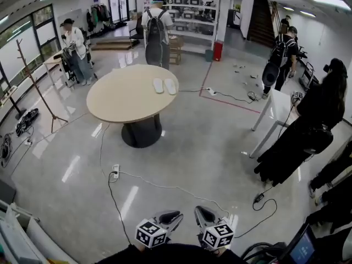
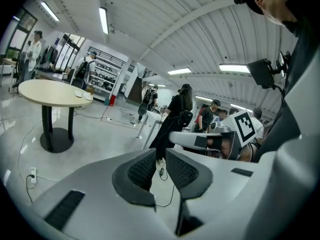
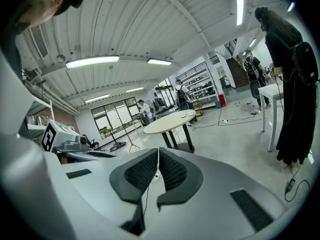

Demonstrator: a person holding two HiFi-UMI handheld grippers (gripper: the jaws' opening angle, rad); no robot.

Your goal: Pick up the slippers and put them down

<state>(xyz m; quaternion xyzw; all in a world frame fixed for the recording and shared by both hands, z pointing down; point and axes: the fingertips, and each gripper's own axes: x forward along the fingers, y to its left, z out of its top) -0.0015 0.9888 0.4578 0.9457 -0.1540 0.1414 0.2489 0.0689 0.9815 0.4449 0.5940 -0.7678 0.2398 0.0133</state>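
Observation:
Two white slippers [image 1: 164, 86] lie side by side on the far right part of a round beige table [image 1: 124, 95], well ahead of me across the floor. Both grippers are low at the bottom edge of the head view, far from the table. My left gripper [image 1: 176, 217] [image 2: 161, 156] has a narrow gap between its pads and nothing in it. The pads of my right gripper [image 1: 199, 212] [image 3: 158, 156] meet, empty. The table [image 2: 47, 90] appears at the left of the left gripper view. In the right gripper view the table [image 3: 169, 124] is straight ahead, with the slippers [image 3: 189, 115] small on top.
A power strip [image 1: 115, 172] and cables [image 1: 165, 187] cross the floor between me and the table. A person with a backpack [image 1: 154, 32] stands behind the table. A person in black [image 1: 305, 133] and a white table [image 1: 279, 108] are at the right, a coat stand [image 1: 34, 81] at the left.

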